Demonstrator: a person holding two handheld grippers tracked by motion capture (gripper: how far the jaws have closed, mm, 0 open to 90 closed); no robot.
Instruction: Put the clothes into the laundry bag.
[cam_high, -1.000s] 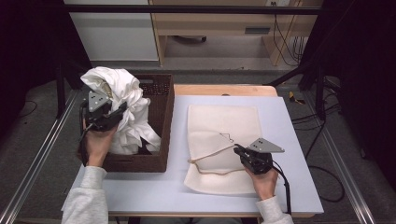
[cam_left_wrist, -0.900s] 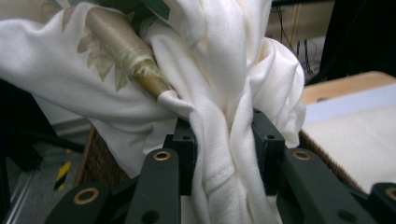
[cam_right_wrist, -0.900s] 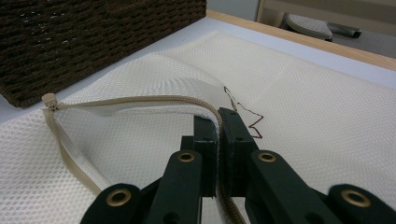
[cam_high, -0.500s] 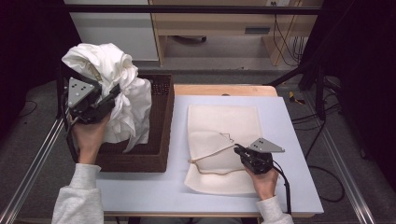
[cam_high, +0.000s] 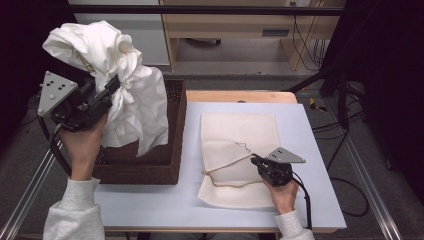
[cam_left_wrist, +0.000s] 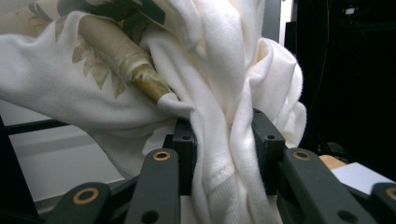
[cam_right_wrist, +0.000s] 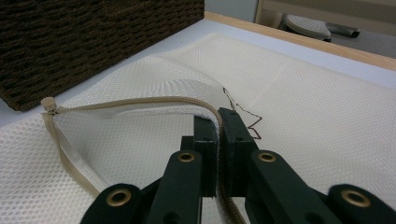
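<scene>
Behind bunched white cloth (cam_high: 125, 85), basket (cam_high: 150, 165) seems half hidden.

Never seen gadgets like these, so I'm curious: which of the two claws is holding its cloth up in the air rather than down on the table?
The left gripper, clamped on the bunched white garment above the wicker basket. The right gripper pinches the mesh bag at table level.

Pale table (cam_high: 310, 200) with dark wicker basket (cam_high: 150, 170) beside cream mesh bag (cam_high: 235, 135)

The white garment (cam_high: 120, 90) hides the far left part of the wicker basket (cam_high: 150, 165); in the left gripper view its edges are cut off top and left.
</scene>
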